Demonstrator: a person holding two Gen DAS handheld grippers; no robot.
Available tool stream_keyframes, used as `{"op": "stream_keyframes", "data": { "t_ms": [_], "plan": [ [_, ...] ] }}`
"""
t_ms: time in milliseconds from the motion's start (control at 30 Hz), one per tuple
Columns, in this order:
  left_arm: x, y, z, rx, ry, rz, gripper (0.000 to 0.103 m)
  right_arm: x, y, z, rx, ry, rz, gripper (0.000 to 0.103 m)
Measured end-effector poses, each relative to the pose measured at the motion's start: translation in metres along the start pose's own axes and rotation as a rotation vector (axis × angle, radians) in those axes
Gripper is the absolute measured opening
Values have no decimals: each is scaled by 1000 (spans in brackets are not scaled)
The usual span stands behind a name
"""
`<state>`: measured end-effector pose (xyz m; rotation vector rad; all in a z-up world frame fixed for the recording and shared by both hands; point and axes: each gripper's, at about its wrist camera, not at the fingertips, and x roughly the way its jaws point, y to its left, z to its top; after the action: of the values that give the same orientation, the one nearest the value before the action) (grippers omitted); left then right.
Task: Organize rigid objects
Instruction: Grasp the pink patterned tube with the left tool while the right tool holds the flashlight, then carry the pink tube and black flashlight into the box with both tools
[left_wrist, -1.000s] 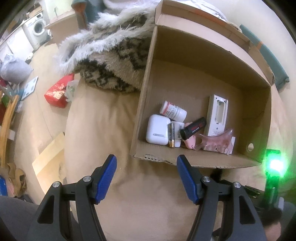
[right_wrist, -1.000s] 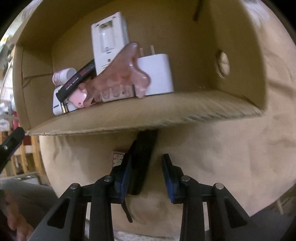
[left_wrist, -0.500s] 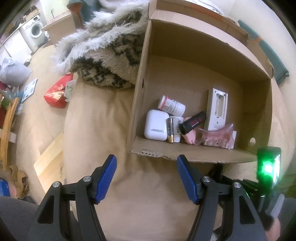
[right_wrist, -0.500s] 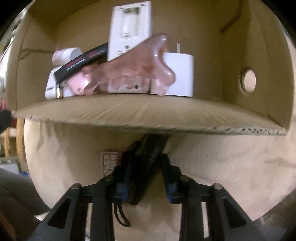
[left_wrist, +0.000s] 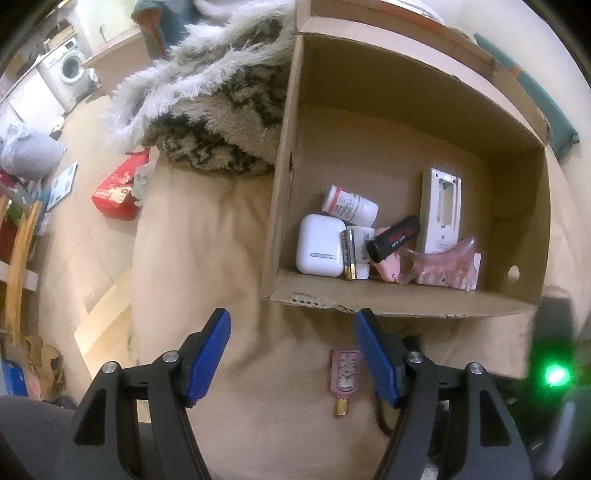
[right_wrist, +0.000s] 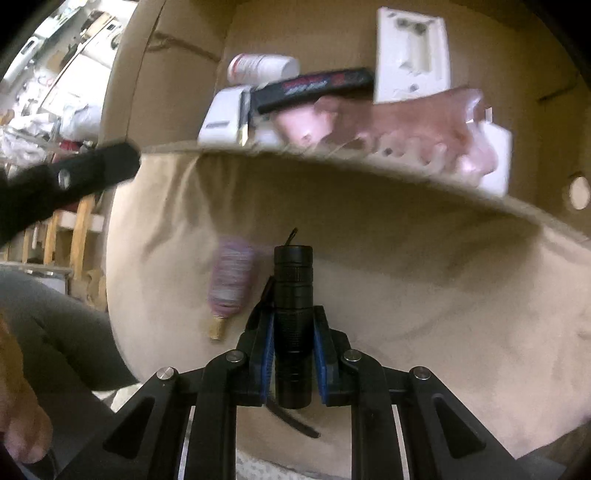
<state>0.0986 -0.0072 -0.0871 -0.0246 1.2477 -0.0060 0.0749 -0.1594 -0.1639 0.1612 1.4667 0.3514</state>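
My right gripper (right_wrist: 293, 325) is shut on a black flashlight (right_wrist: 293, 291), held above the beige cushion just in front of the cardboard box (right_wrist: 369, 177). My left gripper (left_wrist: 293, 350) is open and empty over the cushion, before the box's (left_wrist: 388, 306) near wall. The box holds a white earbud case (left_wrist: 319, 243), a pill bottle (left_wrist: 349, 205), a battery (left_wrist: 349, 254), a black tube (left_wrist: 393, 238), a white wall plate (left_wrist: 439, 210) and a pink comb-like piece (left_wrist: 441, 267). A pink lighter-like item (left_wrist: 346, 371) lies on the cushion; it also shows blurred in the right wrist view (right_wrist: 231, 278).
A fluffy patterned blanket (left_wrist: 218, 110) lies left of the box. A red packet (left_wrist: 118, 192) sits on the floor at left. Wooden furniture (left_wrist: 18, 258) and a washing machine (left_wrist: 70, 72) stand farther left.
My right gripper closed on the black flashlight and lifted it back from the box's near wall. The pink item on the cushion came into view. My left gripper stayed open.
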Motion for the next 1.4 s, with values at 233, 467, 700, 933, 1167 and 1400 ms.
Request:
{"op": "stream_keyframes", "data": {
  "t_ms": [233,467,700,933,1167,1400],
  "plan": [
    [8,-23,-18,103,74,-80,67,-40,-19,-18,81,-88,9,21],
    [53,-37,-25,122,192,-5,67,-52,-32,-27,95,-123,20,21],
    [86,-49,-33,165,289,9,63,-56,-36,-29,107,-122,23,21],
    [79,-43,-35,153,259,-21,23,-51,-30,-24,95,-126,15,20],
    [63,-19,-32,106,212,39,23,-59,-22,-33,62,-156,-30,20],
    [46,1,-28,81,168,71,23,-86,-13,-42,29,-257,-50,20]
  ]
}}
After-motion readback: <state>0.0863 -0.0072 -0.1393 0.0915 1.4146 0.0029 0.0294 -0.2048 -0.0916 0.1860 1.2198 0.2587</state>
